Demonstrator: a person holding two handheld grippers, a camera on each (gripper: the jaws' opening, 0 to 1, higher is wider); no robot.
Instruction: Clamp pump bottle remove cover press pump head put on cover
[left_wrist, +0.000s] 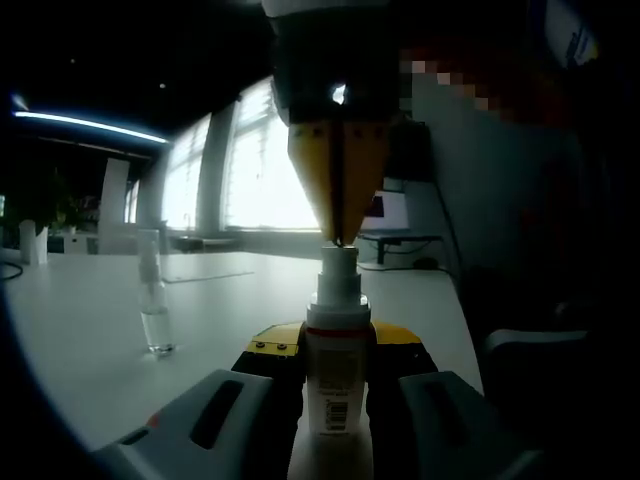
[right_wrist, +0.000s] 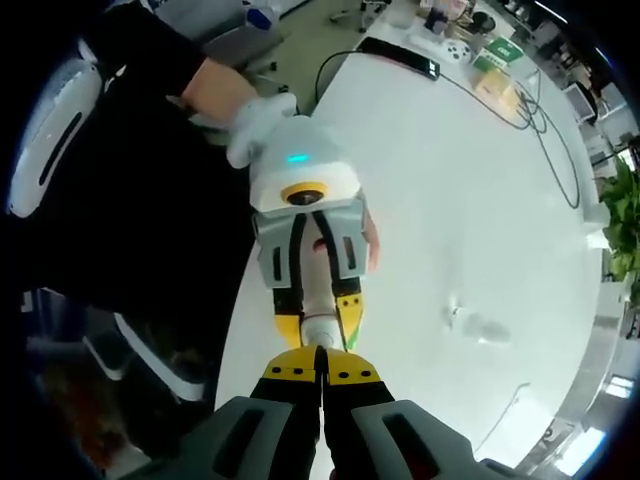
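Left hand-held gripper (left_wrist: 337, 395) clamped around the white pump bottle (left_wrist: 337, 375), low centre of the left gripper view, standing over the white surface (left_wrist: 80, 330). Right hand-held gripper (left_wrist: 339, 238) with yellow jaws shut together, tips touching the pump head (left_wrist: 339, 262) from the top. Clear cover (left_wrist: 155, 300) upright, centre-left, well apart.

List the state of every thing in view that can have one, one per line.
Pump bottle: upright, clamped between the left gripper's jaws, cover off.
Pump head: bare, right gripper's tips on it.
Left gripper: shut on the bottle.
Right gripper: shut, tips down on the pump head.
Cover: clear, standing upright on the table, apart from the bottle.
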